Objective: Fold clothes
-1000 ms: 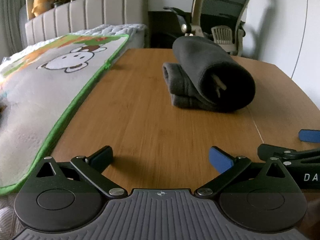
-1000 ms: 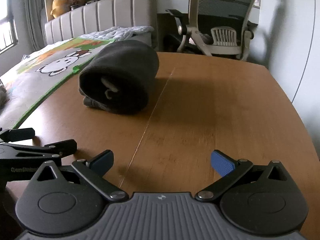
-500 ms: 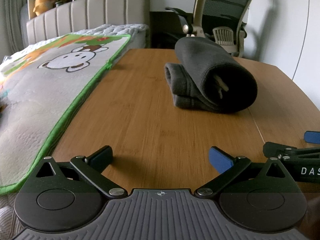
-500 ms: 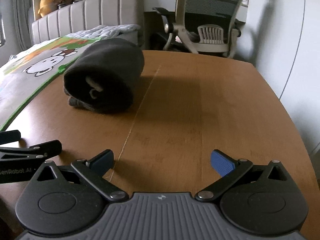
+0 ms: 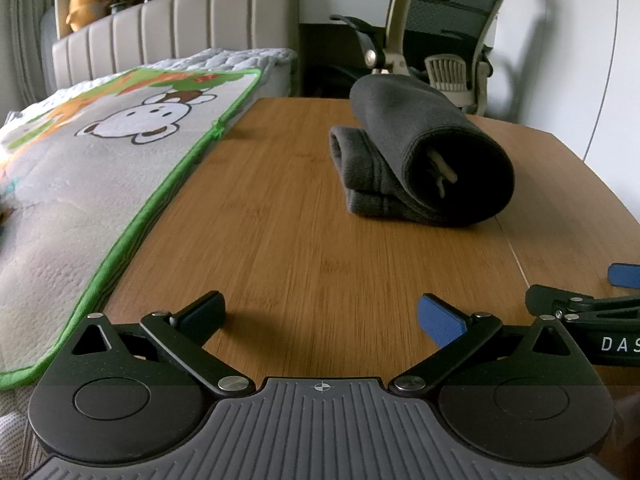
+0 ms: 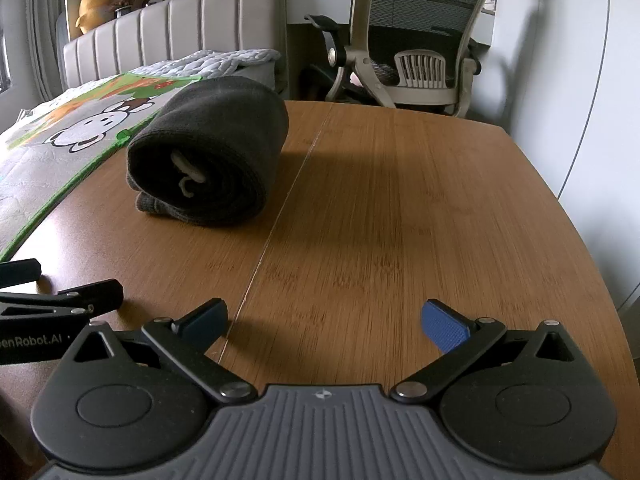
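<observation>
We are holding both the left tongs point(image 5: 320, 314) and the right tongs point(image 6: 324, 316) wide and empty, low over the surface point(image 6: 400, 208); the folded dark garment point(image 5: 420, 160) is lying ahead, apart, seemingly finished

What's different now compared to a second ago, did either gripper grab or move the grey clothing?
Neither did. Both the left gripper and right gripper stay open and empty, only shifting their view slightly. The folded grey garment still lies untouched on the wooden table.
</observation>
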### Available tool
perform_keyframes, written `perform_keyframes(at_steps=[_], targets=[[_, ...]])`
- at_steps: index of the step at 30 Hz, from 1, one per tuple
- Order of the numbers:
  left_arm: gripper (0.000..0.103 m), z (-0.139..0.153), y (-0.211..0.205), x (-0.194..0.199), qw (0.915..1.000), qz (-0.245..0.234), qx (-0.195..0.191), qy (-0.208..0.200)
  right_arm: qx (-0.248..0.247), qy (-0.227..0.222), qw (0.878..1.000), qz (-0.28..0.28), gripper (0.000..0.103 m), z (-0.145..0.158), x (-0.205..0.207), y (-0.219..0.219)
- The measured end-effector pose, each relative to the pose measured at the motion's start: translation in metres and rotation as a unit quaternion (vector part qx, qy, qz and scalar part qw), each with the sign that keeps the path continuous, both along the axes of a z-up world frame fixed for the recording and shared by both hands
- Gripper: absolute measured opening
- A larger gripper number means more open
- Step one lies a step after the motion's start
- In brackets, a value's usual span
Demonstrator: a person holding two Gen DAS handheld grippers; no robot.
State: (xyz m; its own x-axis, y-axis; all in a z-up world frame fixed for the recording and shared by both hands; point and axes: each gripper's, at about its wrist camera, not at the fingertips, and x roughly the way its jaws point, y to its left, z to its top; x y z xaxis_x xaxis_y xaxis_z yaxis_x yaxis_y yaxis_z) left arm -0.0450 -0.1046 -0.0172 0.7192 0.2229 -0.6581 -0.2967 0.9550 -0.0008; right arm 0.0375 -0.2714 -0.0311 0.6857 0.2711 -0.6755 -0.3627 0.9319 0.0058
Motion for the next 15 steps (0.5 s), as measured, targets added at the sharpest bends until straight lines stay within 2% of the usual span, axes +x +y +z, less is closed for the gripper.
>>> perform_keyframes(at_steps=[15], targets=[[0.103,0.0,-0.0004,0.0001,1.0,0.0,-0.001,-0.001,0.0,-0.001,1.0,0.001,0.103,0.0,-0.0017,0.0]])
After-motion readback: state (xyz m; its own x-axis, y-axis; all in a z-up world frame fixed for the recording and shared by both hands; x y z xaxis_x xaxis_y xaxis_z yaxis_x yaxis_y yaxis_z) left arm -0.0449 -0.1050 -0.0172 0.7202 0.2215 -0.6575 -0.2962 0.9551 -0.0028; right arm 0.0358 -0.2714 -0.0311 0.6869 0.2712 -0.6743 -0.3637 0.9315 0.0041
